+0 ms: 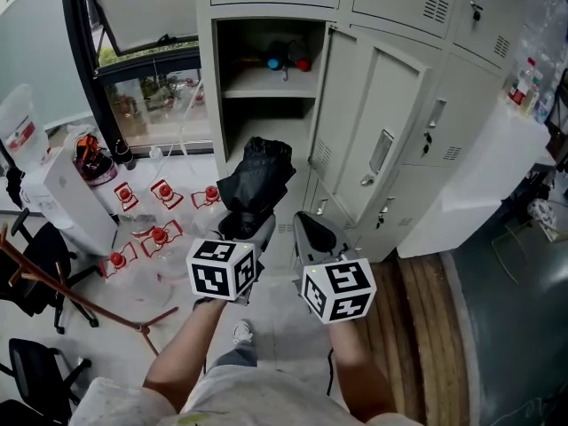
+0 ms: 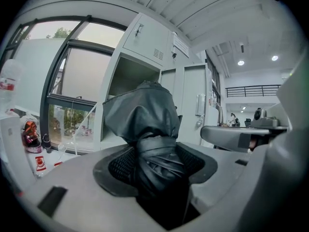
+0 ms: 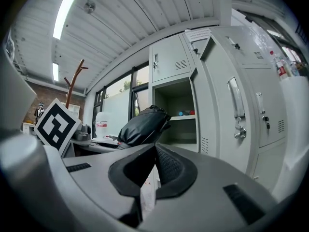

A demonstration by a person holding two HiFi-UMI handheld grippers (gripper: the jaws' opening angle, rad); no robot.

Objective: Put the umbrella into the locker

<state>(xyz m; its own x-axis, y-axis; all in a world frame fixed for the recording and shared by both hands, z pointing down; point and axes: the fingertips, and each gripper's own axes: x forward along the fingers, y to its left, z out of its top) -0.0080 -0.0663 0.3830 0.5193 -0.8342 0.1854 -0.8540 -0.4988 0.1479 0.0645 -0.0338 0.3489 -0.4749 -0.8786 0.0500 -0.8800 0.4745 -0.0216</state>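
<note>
A black folded umbrella (image 1: 257, 177) sticks up and forward out of my left gripper (image 1: 247, 224), which is shut on its lower, wrapped part. In the left gripper view the umbrella (image 2: 145, 115) fills the space between the pads (image 2: 120, 166) of the left gripper (image 2: 154, 163). The grey locker (image 1: 266, 82) stands just ahead with one compartment open; its door (image 1: 377, 131) is swung to the right. My right gripper (image 1: 311, 233) is beside the left one, shut and empty. From the right gripper (image 3: 153, 170) I see the umbrella (image 3: 142, 127) to the left and the open compartment (image 3: 178, 105) beyond.
A shelf in the open compartment carries small blue and red objects (image 1: 284, 58). Red-and-white items (image 1: 155, 229) lie on the floor at left, near a wooden coat stand (image 1: 53, 273) and black chairs (image 1: 35, 273). A white cabinet (image 1: 479, 185) with bottles (image 1: 524, 82) stands at right.
</note>
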